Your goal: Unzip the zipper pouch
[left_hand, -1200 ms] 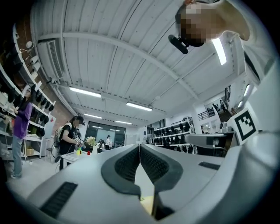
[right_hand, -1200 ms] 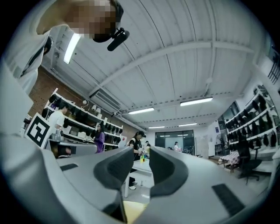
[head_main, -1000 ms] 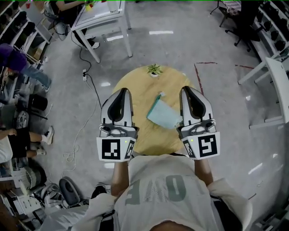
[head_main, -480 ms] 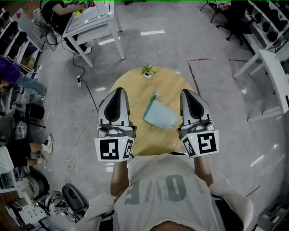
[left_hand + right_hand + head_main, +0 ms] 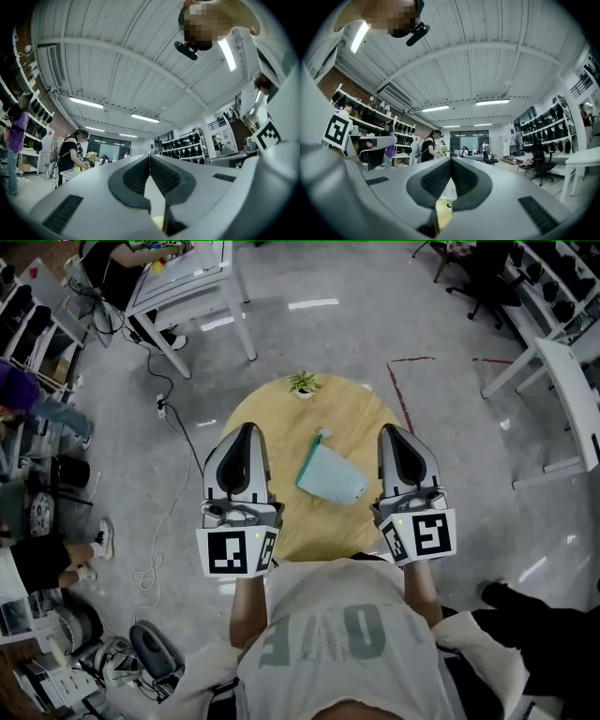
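The zipper pouch lies between the closed, empty left tongs and right tongs.

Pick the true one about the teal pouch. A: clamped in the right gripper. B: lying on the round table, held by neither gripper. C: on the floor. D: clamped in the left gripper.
B: the teal pouch lies on the round table between the left gripper and right gripper, both shut on nothing.
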### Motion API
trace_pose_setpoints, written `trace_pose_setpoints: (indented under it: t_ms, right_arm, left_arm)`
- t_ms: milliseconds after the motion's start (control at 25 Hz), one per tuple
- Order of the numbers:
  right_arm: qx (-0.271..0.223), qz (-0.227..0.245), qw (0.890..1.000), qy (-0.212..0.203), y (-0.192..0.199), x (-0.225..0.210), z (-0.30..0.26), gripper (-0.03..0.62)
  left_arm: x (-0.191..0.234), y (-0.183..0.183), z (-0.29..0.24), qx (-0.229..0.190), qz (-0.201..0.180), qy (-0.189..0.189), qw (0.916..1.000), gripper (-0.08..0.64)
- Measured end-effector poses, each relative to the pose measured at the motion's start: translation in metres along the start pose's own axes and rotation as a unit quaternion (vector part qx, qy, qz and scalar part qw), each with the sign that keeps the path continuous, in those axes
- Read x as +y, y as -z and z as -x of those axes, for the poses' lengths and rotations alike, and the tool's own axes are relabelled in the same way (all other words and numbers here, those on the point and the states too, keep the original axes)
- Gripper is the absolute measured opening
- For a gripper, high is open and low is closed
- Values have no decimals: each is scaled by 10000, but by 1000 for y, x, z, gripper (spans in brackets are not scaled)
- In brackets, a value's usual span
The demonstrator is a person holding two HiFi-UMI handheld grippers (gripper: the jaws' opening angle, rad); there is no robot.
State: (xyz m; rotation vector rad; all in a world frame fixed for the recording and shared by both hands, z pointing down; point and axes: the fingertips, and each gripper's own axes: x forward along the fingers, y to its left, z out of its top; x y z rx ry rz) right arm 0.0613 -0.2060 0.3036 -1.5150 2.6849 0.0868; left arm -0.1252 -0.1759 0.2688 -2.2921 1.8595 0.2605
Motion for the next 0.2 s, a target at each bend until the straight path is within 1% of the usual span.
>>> trace_pose_setpoints:
  t_ms: [200]
  right_arm:
    - [42, -6, 10000, 44, 3, -4, 0, 29]
  left_arm:
    - [0, 2, 0, 35, -5, 7, 10000, 28]
